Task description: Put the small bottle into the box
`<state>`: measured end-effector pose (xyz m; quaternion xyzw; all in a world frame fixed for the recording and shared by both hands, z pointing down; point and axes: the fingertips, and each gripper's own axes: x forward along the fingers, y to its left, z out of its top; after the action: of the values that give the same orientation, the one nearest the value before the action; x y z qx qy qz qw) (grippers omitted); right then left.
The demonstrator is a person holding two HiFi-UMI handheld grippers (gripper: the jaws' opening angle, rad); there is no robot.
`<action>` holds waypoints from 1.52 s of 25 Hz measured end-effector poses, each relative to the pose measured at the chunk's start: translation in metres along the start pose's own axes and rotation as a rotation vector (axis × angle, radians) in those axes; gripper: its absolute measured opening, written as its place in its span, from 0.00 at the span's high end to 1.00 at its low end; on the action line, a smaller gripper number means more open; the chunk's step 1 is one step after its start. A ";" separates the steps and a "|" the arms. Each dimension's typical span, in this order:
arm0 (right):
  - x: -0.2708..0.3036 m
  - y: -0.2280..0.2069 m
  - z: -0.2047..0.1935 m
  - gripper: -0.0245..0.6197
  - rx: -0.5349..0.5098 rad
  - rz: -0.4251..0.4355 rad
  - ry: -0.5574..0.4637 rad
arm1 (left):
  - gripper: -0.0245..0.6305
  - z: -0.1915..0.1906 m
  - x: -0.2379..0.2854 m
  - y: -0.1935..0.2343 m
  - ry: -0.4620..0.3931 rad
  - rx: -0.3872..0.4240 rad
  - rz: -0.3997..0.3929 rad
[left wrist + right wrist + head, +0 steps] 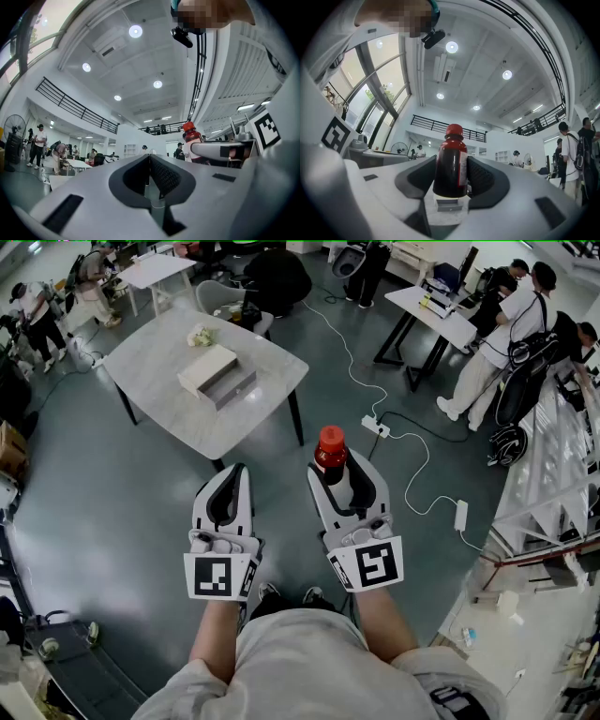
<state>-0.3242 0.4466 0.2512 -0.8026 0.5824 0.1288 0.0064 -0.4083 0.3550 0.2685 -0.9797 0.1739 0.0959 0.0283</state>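
A small dark bottle (330, 454) with a red cap stands upright between the jaws of my right gripper (343, 471), which is shut on its body. In the right gripper view the bottle (450, 164) fills the gap of that gripper (451, 178). My left gripper (234, 474) hangs beside it, shut and empty; in its own view its jaws meet (150, 165) and the bottle (190, 138) shows off to the right. The pale box (217, 377) lies on the grey table (272, 362), well ahead of both grippers. Both grippers are over the floor, short of the table.
A crumpled white thing (200, 336) lies on the table behind the box. A power strip (375, 426) and white cable run across the floor to the right. People stand at desks (431, 310) at the back right, and a chair (230, 298) stands behind the table.
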 end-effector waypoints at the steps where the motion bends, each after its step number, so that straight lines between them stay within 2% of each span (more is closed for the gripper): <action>1: 0.003 0.001 -0.001 0.62 -0.004 -0.001 -0.003 | 0.93 -0.002 0.002 0.003 -0.001 -0.002 -0.003; 7: 0.017 0.015 -0.013 0.62 0.011 0.009 0.013 | 0.93 -0.015 0.002 0.018 0.021 -0.016 -0.022; 13: 0.022 0.022 -0.018 0.62 -0.008 -0.025 0.011 | 0.93 -0.024 0.003 0.030 0.035 -0.029 -0.057; 21: 0.034 0.005 -0.037 0.62 0.004 -0.065 0.046 | 0.93 -0.044 0.032 0.031 0.053 -0.071 -0.112; 29: 0.086 -0.043 -0.073 0.62 0.034 -0.038 0.019 | 0.93 -0.081 0.097 0.043 0.095 -0.059 -0.099; 38: 0.164 -0.150 -0.092 0.62 0.039 0.017 -0.017 | 0.93 -0.101 0.236 0.034 0.108 -0.023 -0.092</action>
<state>-0.1179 0.3274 0.2845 -0.7963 0.5915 0.1243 0.0257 -0.1851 0.2348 0.3203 -0.9906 0.1289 0.0434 0.0119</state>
